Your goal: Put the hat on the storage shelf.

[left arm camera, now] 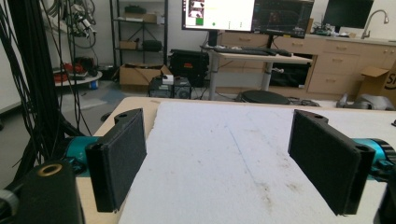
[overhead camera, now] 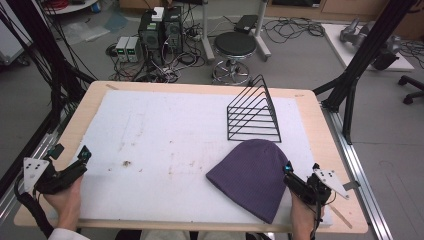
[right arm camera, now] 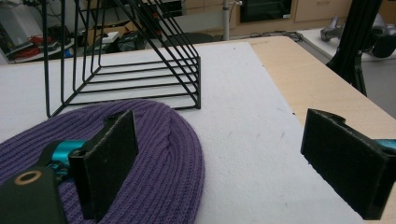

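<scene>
Beanie (overhead camera: 252, 176) work has not really begun: the purple knit hat lies flat and untouched on the white surface (overhead camera: 150, 145), near its right front corner, just in front of the black wire rack (overhead camera: 254, 112). Your right gripper (overhead camera: 289, 170) sits just beside its edge, jaws spread and empty, while your left gripper (overhead camera: 82, 156) rests well apart, also spread and empty.

High view looks down; gripper views skim the white mat (overhead camera: 165, 135).

Purple beanie (right arm camera: 154, 154) cut off by right gripper view's lower-left edge
</scene>
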### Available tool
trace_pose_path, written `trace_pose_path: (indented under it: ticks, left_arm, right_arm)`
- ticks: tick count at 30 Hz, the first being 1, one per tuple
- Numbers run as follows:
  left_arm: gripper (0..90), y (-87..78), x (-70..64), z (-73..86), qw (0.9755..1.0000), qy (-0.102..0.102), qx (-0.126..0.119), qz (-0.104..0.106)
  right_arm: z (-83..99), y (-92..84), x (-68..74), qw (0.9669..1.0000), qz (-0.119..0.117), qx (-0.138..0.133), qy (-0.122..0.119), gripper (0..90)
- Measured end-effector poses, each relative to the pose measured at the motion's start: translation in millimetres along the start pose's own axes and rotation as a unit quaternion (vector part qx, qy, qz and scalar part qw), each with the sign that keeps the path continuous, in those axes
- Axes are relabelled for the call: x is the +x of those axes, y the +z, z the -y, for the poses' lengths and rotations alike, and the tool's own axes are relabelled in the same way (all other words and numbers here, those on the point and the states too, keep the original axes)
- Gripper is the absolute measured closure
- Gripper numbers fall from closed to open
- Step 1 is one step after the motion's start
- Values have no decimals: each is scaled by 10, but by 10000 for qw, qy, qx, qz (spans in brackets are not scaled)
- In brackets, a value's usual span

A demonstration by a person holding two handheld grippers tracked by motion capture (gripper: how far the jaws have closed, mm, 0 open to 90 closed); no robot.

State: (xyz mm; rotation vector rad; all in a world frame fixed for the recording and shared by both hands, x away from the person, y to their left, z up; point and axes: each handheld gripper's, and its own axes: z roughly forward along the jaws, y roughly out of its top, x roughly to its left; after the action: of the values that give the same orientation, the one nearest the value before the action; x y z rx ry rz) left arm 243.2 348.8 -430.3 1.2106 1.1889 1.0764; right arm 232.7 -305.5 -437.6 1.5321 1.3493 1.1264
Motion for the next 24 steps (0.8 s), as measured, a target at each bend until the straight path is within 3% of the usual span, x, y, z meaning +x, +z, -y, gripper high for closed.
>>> trace_pose_path:
  ticks: [16,24]
  left_arm:
    - [194,64,-28,23,9998,-10,100,175]
    - [194,106,-80,33,9995,73,154,249]
  right_arm:
    - [-8,45,51,9998,-121,95,-161,103]
    - [-17,167,121,9980,-148,459,-404,103]
